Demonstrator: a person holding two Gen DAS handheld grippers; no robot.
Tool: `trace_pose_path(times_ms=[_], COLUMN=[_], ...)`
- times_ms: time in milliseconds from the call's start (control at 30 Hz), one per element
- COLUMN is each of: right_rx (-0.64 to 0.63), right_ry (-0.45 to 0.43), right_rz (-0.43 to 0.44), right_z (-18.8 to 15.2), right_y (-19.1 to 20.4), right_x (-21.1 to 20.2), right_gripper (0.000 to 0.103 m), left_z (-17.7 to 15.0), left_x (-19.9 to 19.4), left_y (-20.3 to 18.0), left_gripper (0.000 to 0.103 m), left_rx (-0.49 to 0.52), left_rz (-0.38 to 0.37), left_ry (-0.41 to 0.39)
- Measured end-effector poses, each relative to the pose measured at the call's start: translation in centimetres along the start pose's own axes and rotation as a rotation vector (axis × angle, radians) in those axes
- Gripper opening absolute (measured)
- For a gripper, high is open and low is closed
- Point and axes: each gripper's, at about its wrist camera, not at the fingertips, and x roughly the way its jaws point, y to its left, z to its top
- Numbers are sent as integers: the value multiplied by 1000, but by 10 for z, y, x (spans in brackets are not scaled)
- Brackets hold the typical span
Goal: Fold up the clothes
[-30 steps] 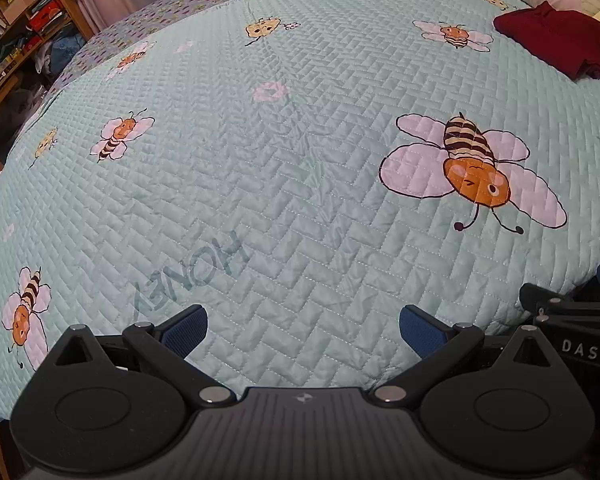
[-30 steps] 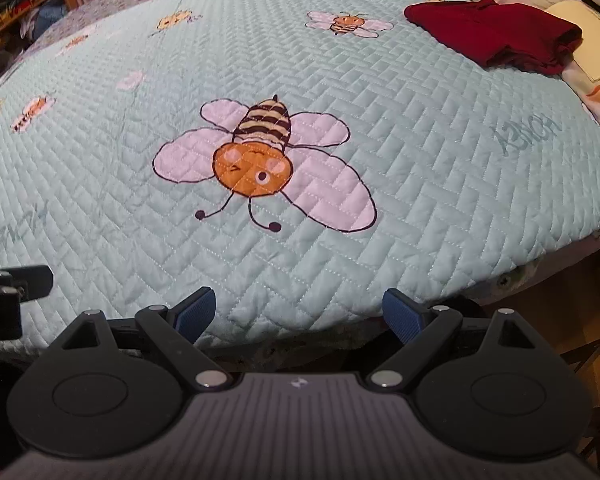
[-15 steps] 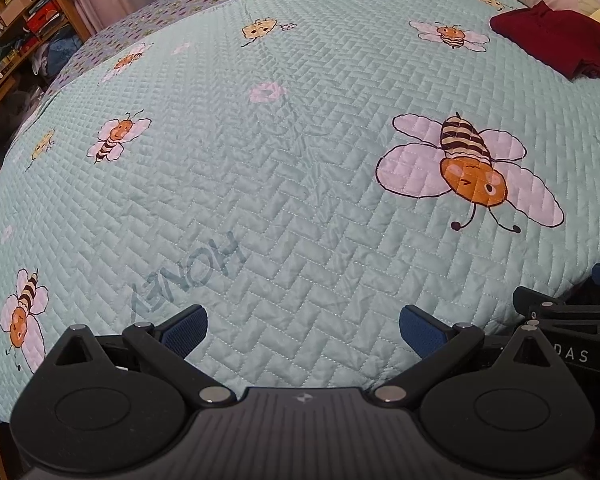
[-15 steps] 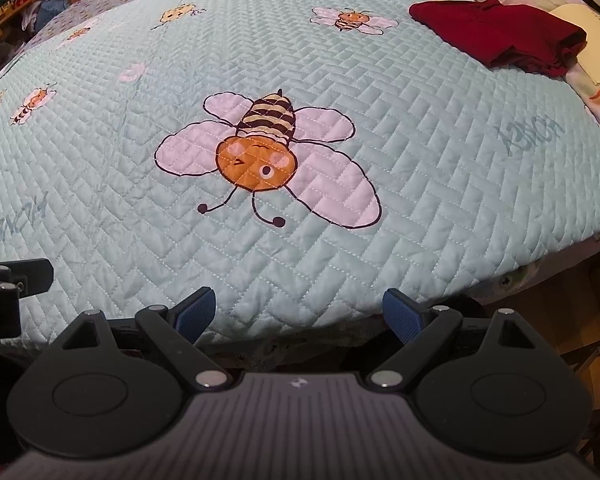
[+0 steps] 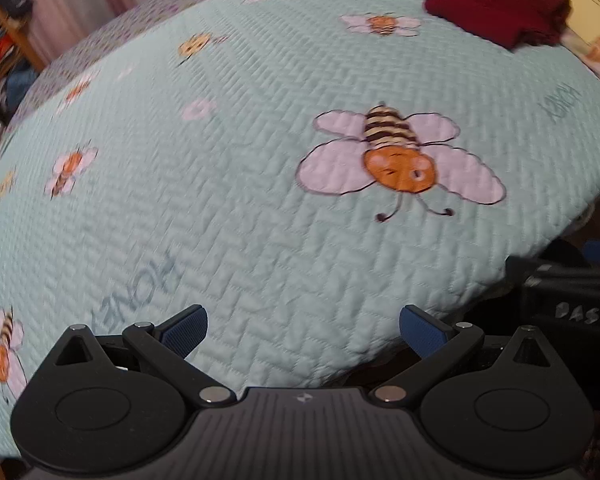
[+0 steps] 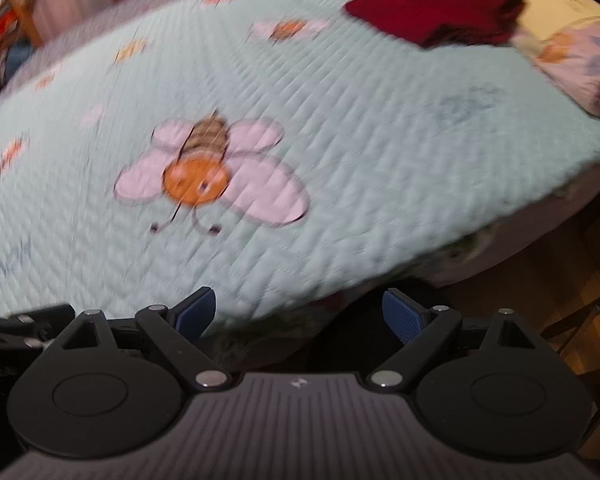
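Now, largest to smallest:

Bed quilt: the pale green quilted cover with bee prints is filling both views; compared with 0.5 s and 1 s ago, it is sliding left in both views, and the right wrist view is smearing with motion blur, so both cameras are swinging toward the far right corner.

Dark red garment: it is lying bunched, not flat, at the far right of the quilt, beside a yellow pillow; it is sitting nearer the middle of both views than 1 s ago, and well apart from both grippers.

Meaning for the task: judging by the swing, both tools are heading for the garment; whether that heap is waiting to be folded or is a finished fold set aside, the blur and distance are not letting me tell.

Right gripper: its 2 blue-padded fingers are spreading wide, grasping nothing, touching nothing, hovering off the quilt's near edge.

Left gripper: its 2 fingers are likewise standing wide apart and empty, hanging just above the quilt's near edge; the right tool's black body is showing at its right.
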Motion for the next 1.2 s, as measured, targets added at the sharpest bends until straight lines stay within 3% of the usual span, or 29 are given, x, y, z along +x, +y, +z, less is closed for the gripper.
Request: trace_pose_path(times_ms=[133,267,333,433,567,600,767,900,1067,1200], right_rx=[120,280,360,475,560,579,665,727,805,801], right_ry=[-145,-221,-190,-128,-124,-119,-108,-59,-46,-40], right_rz=[-97,-247,-330,-464,-617,-627,-626,-592,-489,-484], right_z=[-12,-34,-47,-66,-90,-95,-116,-124,-140,-141], right_y=[-47,-118,-155,-209,-260,-271,-313,-344,-367,-371], right_x=[-49,-109,-131,-159,-191,-197,-214,-213,-211,-211], right_gripper=[91,91,91,91,91,91,91,91,91,91], left_z=[16,31,39,37,35,34,8,5,-2,-5], left_x=[-18,-51,-70,-91,-119,-126,-147,-151,-140,-137], left_y=[-54,-135,-179,-237,-314,-333,-399,-434,-461,-470], left_gripper=[102,102,102,102,102,102,102,102,102,102], left_rx=[181,383,474,555,660,686,825,822,839,848], left_rz=[-25,-140,-214,-307,-431,-463,-435,-428,-383,-372], left_ry=[-54,-123,-147,-122,-85,-76,-83,-63,-65,-54])
